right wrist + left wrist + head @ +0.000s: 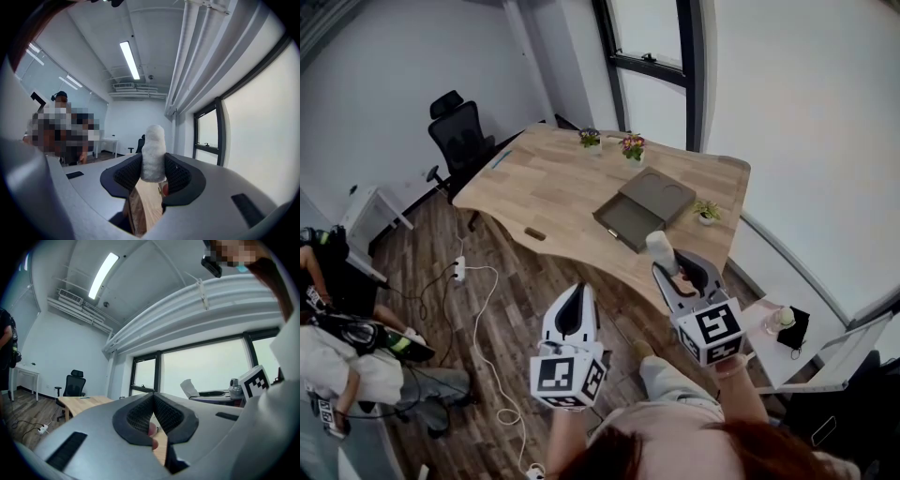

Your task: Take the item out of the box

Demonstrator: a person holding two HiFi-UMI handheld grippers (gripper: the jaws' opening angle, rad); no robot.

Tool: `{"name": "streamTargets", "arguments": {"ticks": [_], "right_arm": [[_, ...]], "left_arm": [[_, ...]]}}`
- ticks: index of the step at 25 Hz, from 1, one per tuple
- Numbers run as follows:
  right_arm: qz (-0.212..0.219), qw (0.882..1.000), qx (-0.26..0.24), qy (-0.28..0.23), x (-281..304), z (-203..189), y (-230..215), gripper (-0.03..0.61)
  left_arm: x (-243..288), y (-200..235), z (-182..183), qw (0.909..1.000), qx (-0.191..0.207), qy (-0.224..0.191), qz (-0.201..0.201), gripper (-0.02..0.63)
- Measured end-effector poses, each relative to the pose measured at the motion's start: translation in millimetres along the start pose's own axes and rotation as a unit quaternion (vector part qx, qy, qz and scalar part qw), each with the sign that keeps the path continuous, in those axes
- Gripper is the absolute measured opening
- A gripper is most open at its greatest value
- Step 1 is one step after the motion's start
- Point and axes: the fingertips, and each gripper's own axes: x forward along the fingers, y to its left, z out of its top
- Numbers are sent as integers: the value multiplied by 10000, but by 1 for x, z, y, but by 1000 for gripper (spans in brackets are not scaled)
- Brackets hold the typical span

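On the wooden table [553,187] lies the open grey-green box [642,208], its lid laid flat beside it. My right gripper [664,269] hovers near the table's front edge, short of the box, and is shut on a white fuzzy cylindrical item [660,250]. The right gripper view shows this item [153,154] upright, clamped between the dark pads of the right gripper [153,165]. Lower and to the left, over the floor, my left gripper [582,289] is held away from the table. The left gripper view shows the left gripper [153,401] with jaws pressed together on nothing.
Small potted plants [631,145] stand at the table's far edge and another [706,212] is right of the box. A black office chair [461,131] is at the far left. A power strip with cable [459,272] lies on the floor. A person [342,361] crouches at left. A white side table [787,356] stands at right.
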Motion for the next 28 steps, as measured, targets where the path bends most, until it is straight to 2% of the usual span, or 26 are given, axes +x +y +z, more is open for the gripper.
{"name": "streamTargets", "arguments": {"ticks": [18,28], "right_arm": [[-58,9999,-89,-17,-26,1,13,138],[-32,9997,-252,11,-29,2,17,138]], "left_arm": [[-25,-13,-1,10000,86,15,26,0],[-38,-14,0,9995,193,80,230,0]]}}
